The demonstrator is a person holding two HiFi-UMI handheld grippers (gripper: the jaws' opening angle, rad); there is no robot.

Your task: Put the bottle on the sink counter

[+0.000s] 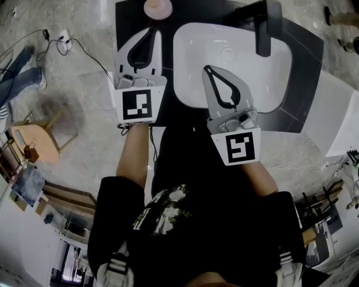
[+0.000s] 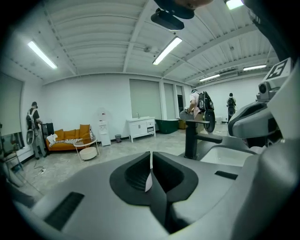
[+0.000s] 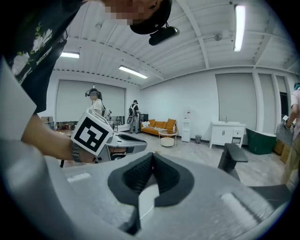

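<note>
Bottle [image 1: 157, 7]: the only candidate in view is a pale pink round thing at the far edge of the dark desk [image 1: 126, 22], just left of the white sink basin [image 1: 185, 39]. It is seen from straight above and is cut by the frame's top edge, so it is probably the bottle, though the view is too poor to be sure. It stands apart from both grippers, with nothing touching it.

The left gripper [image 1: 151, 32] hovers over the desk's left part, its tips near the pink thing but short of it. In the left gripper view its jaws [image 2: 150, 159] are closed together with nothing between them. The right gripper [image 1: 207, 68] hangs over the basin's near rim, below the black faucet [image 1: 263, 25]. Its jaws [image 3: 152, 161] are likewise closed and empty.

As a judgement: if the pink thing is the bottle, it already sits on the sink desk and the placing is done. What is left is only to draw both grippers back
</note>
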